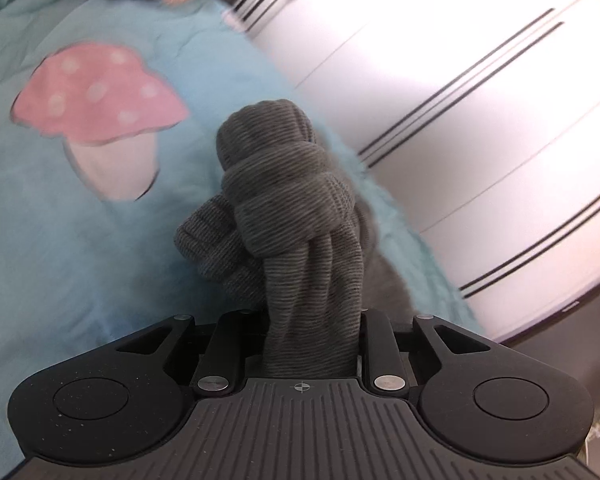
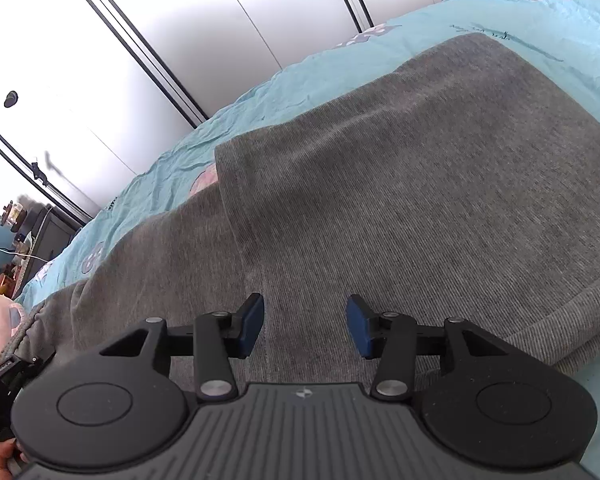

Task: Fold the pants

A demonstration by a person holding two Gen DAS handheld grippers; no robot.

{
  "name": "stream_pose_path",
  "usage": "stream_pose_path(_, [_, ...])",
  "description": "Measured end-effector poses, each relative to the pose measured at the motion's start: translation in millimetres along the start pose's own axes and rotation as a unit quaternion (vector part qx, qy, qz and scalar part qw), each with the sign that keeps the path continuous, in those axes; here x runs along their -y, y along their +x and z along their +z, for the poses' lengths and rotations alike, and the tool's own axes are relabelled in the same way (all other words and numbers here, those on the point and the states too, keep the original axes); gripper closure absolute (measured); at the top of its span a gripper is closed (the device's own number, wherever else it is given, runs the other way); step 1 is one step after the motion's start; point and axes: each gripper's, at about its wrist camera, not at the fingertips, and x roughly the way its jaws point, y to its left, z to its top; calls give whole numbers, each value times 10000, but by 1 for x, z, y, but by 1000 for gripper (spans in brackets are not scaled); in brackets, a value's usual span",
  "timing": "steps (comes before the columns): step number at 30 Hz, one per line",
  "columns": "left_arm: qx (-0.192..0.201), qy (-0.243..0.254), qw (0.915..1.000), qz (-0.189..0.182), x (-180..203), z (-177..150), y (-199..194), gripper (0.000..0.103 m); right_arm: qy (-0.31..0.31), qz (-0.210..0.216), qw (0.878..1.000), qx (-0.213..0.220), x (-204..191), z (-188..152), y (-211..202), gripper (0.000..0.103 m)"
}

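My left gripper is clamped on a bunched end of the grey pants, lifted off the blue bedspread. My right gripper hovers half open over the pants, nothing between its pads. The garment's long axis runs ahead of the right jaws; the left hand has the hold.

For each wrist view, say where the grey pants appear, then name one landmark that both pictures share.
Left wrist: grey pants at centre, bunched, clamped in the left gripper.
Right wrist: pants spread across the middle, under the open right gripper.
Shared landmark: the turquoise bedspread.
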Motion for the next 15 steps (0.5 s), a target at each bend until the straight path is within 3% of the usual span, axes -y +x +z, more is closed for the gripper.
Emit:
stream_pose_path(3, [-146, -203, 9997, 63, -6, 0, -1, 68, -77, -17, 10000, 4, -1, -1, 1, 57])
stream_pose_path(5, [-233, -250, 9993, 146, -7, -2, 3, 57, -90, -12, 10000, 2, -1, -1, 1, 57])
stream_pose_path(7, [-270, -271, 9991, 192, -8, -5, 7, 56, -85, -1, 10000, -15, -1, 0, 1, 57])
stream_pose_path(8, [-243, -310, 9991, 178, -8, -6, 7, 57, -78, 0, 10000, -28, -1, 0, 1, 57])
stream_pose_path(9, [-232, -349, 9990, 178, -8, -6, 6, 68, -80, 0, 10000, -39, -1, 0, 1, 57])
stream_pose_path(11, [-202, -389, 9990, 4, -15, 2, 2, 78, -127, -24, 9999, -65, -2, 0, 1, 57])
stream_pose_path(15, [117, -5, 9998, -154, 11, 9, -13, 83, -206, -86, 9997, -53, -7, -1, -1, 57])
